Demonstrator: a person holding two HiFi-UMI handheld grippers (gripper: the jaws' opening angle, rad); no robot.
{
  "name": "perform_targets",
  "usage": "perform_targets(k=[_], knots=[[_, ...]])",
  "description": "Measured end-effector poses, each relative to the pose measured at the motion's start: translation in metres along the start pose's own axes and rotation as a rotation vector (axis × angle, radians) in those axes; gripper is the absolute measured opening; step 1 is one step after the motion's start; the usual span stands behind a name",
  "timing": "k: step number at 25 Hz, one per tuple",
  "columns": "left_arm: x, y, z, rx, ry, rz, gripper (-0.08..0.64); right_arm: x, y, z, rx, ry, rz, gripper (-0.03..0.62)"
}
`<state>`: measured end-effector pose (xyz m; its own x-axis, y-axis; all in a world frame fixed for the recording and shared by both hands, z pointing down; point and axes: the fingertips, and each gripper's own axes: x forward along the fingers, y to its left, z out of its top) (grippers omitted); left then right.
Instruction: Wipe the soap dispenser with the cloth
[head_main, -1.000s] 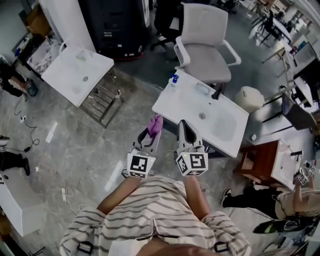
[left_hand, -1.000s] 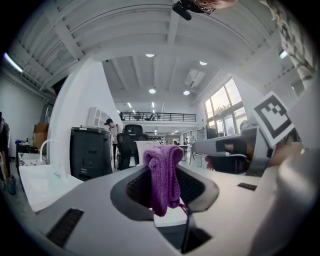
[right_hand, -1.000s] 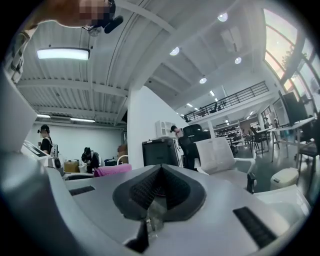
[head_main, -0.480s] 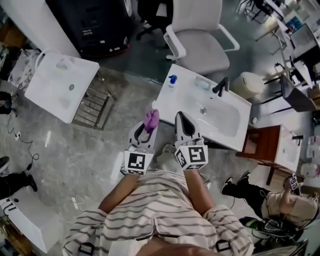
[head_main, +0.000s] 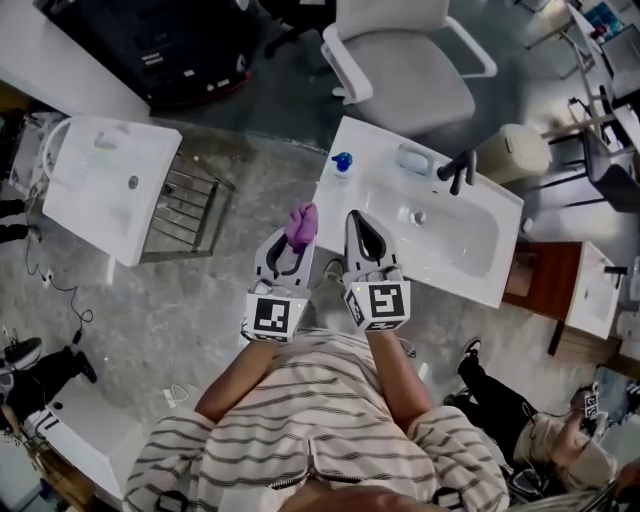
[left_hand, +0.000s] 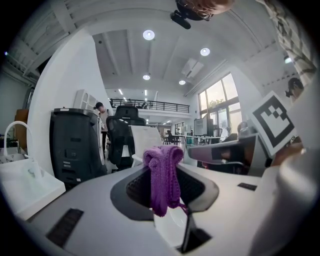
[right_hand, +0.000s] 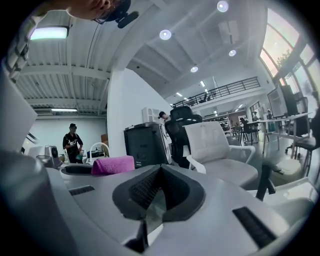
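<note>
So the main surface is a white sink counter with a basin sunk into it. At its back edge sit a soap dispenser with a blue pump at the corner, a soap dish and a black faucet. It stands on a grey stone floor, with another white sink unit well off to the side.

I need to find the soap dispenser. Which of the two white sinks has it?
The sink at right, the one with the black faucet: the blue-topped dispenser stands on its left corner.
</note>
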<state>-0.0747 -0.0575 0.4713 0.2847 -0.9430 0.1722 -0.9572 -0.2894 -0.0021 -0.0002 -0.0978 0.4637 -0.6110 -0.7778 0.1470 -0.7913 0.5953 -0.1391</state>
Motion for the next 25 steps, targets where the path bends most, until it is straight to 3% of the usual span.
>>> perform_targets(k=[13,25], knots=[[0.068,0.026,-0.017,-0.011,0.042,0.058,0.117,0.065,-0.046,-0.055,0.011,0.074,-0.024,0.003],[0.097,0.051,-0.026,-0.011,0.068,0.005,0.117,0.113,-0.060,-0.097,0.032,0.144,-0.099,0.054]])
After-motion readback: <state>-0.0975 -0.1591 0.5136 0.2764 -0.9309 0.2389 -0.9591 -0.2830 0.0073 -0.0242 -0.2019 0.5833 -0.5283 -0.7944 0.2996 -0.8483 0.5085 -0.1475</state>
